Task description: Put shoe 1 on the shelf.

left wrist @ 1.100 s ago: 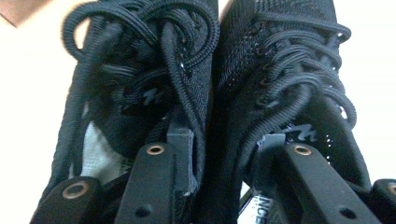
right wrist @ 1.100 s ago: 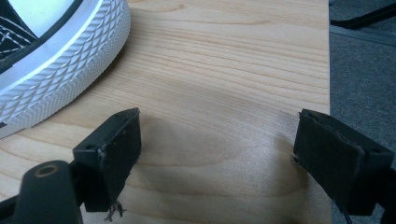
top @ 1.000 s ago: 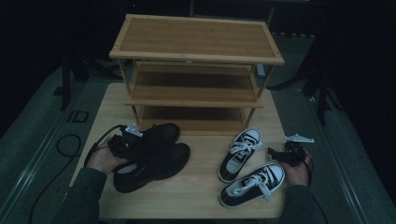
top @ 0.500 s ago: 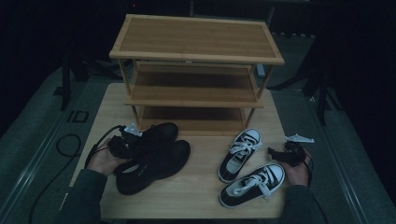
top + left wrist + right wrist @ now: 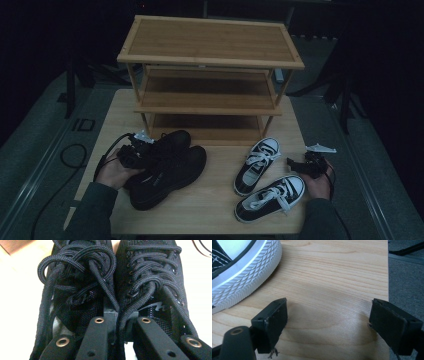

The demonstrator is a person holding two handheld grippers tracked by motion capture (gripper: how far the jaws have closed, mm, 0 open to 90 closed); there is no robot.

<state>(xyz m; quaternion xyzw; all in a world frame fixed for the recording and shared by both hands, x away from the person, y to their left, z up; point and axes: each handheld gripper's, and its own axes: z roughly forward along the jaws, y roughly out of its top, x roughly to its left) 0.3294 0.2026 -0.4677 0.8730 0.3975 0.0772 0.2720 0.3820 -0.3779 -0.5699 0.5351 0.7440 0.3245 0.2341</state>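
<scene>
- Shoes: four on the table (image 5: pixel 215 215), in two pairs.
- Black shoes (image 5: pixel 167 167): two, side by side at the left front, toes pointing toward the rack (image 5: pixel 210 70), the far one's toe near the rack's bottom shelf.
- Sneakers (image 5: pixel 265 180): two, black and white, at the right front, close together; the nearer one lies almost at the table's front edge.
- Rack: one, wooden, three shelves, all bare, standing at the table's back half.
- Grippers: two. The left gripper (image 5: pixel 117 320) has just been closing, and its jaws now pinch the two inner collars of the black shoes together, laces (image 5: pixel 82 270) draped over them.
- The right gripper (image 5: pixel 328 315) rests low at the table's right edge beside the nearer sneaker's white toe (image 5: pixel 244 272), jaws spread wide with bare wood between them.
- Room: a bare strip of table runs between the two pairs, from the front edge up to the rack; little margin is left at the right edge, where grey floor (image 5: pixel 405 272) begins just past the right gripper.
</scene>
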